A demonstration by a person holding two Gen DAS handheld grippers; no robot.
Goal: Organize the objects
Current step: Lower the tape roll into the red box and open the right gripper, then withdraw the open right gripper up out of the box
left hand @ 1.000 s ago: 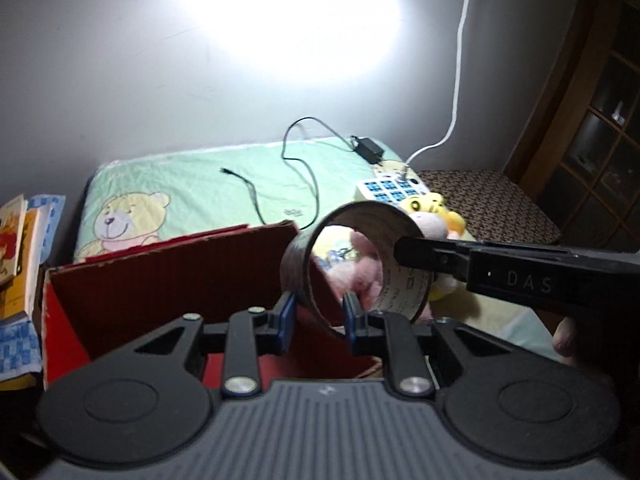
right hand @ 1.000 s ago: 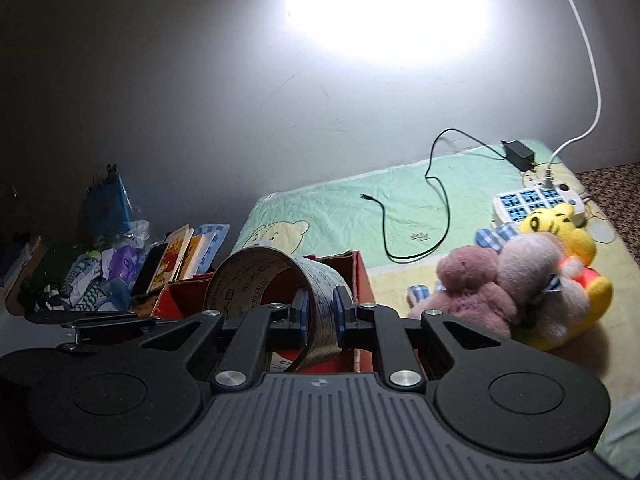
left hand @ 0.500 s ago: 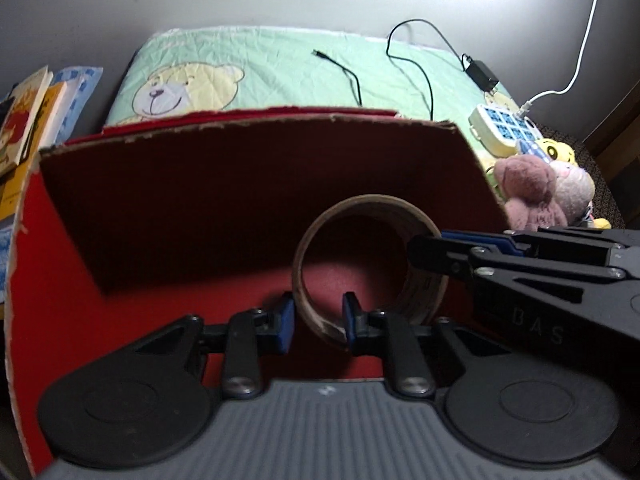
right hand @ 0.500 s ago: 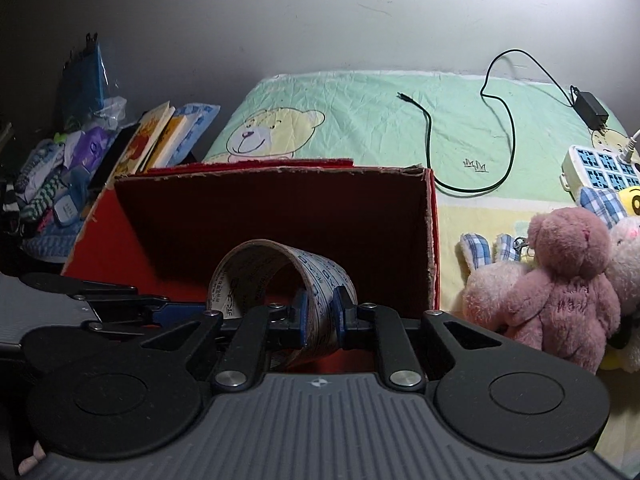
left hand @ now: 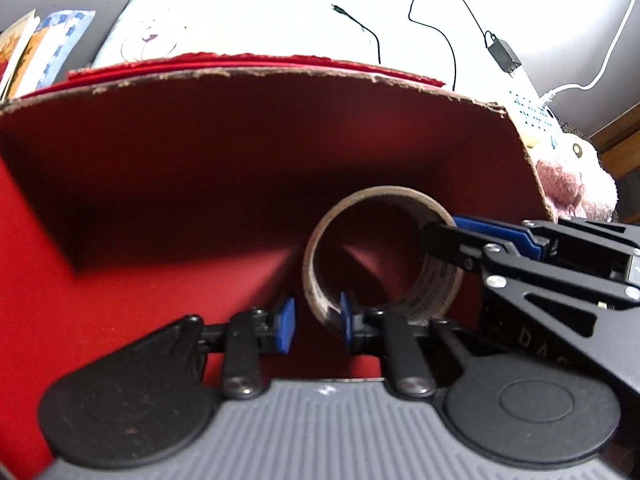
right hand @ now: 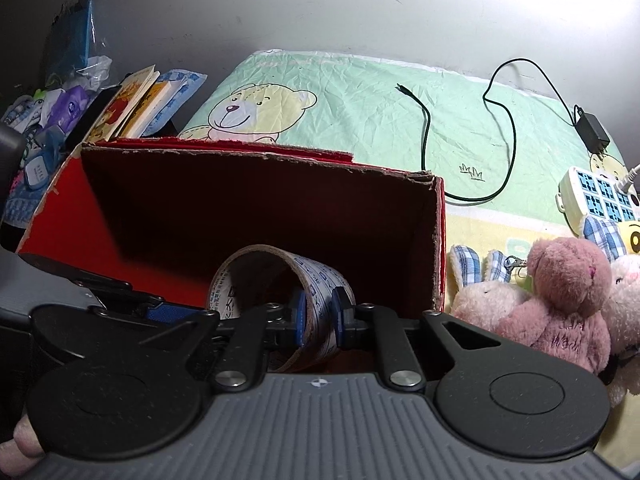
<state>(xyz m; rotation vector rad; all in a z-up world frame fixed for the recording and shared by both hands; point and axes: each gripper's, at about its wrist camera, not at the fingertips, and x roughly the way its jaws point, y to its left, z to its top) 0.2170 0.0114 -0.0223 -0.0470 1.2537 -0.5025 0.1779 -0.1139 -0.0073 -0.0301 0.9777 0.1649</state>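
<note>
A roll of printed packing tape (left hand: 436, 292) (right hand: 320, 276) stands on edge low inside a red cardboard box (left hand: 240, 160) (right hand: 260, 208), near the right wall. In the right wrist view my right gripper (right hand: 318, 316) is shut on the roll's wall, one blue pad inside the ring and one outside. The left wrist view shows that gripper (left hand: 444, 232) reaching in from the right. My left gripper (left hand: 316, 322) is open, straddling the roll's near wall. Its left pad stands off the cardboard. Whether the roll rests on the box floor is hidden.
Pink and cream plush toys (right hand: 560, 300) (left hand: 568, 184) lie just right of the box. A white power strip (right hand: 596, 196) and a black cable with adapter (right hand: 508, 120) lie on the green bear sheet (right hand: 360, 92) behind. Books (right hand: 132, 108) and clutter are stacked at left.
Both grippers carried the roll from above the box rim down into it. The left gripper's fingers have spread apart off the roll; the right gripper keeps its hold.
</note>
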